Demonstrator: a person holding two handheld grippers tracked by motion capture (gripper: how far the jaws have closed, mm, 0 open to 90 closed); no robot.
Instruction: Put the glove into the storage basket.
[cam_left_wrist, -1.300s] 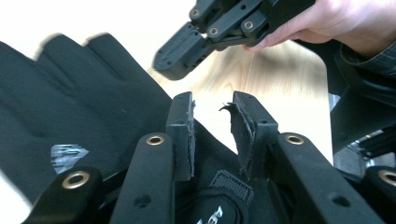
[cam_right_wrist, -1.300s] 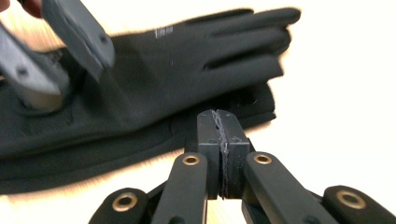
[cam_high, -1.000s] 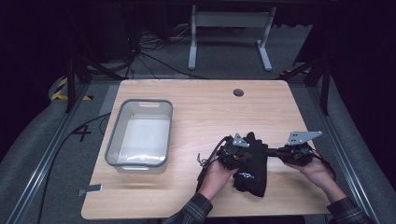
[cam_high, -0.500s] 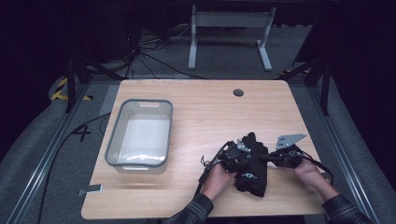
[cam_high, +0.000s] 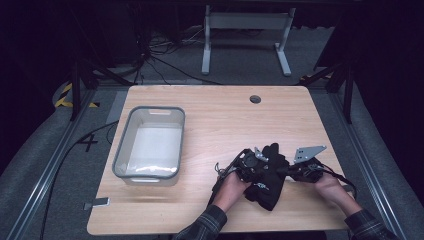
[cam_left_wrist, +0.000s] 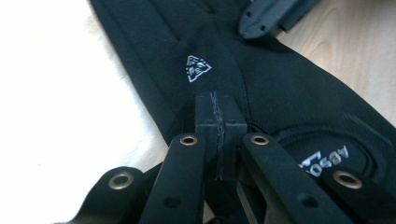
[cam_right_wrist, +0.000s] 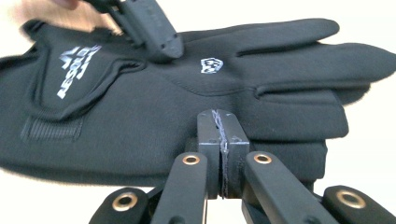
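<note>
A soft black fabric glove (cam_high: 267, 180) with small white marks on it is lying flat on the light wooden table (cam_high: 215, 120), right between the two hand-held tools. The left black gripper (cam_high: 252, 165) is sitting at the glove's left side, and the right black gripper (cam_high: 290, 171) is sitting at its right side, both touching it. In the left gripper view, the glove (cam_left_wrist: 261, 88) is spreading out just ahead of the jaws, and the other tool's tip is poking in from the top. In the right gripper view, the glove (cam_right_wrist: 187, 93) is lying sideways in front of the jaws, with its fingers pointing to the right. The table's near edge is close behind both hands, and the right edge is not far from the right gripper. Lots of bare wood is lying ahead of the grippers. A clear plastic bin with a grey rim (cam_high: 150, 145) is standing well apart, off to the left of the left gripper. Each gripper's jaws are pressed tight together, with the tips resting on the glove, and it is hard to tell if any cloth is pinched between them.
</note>
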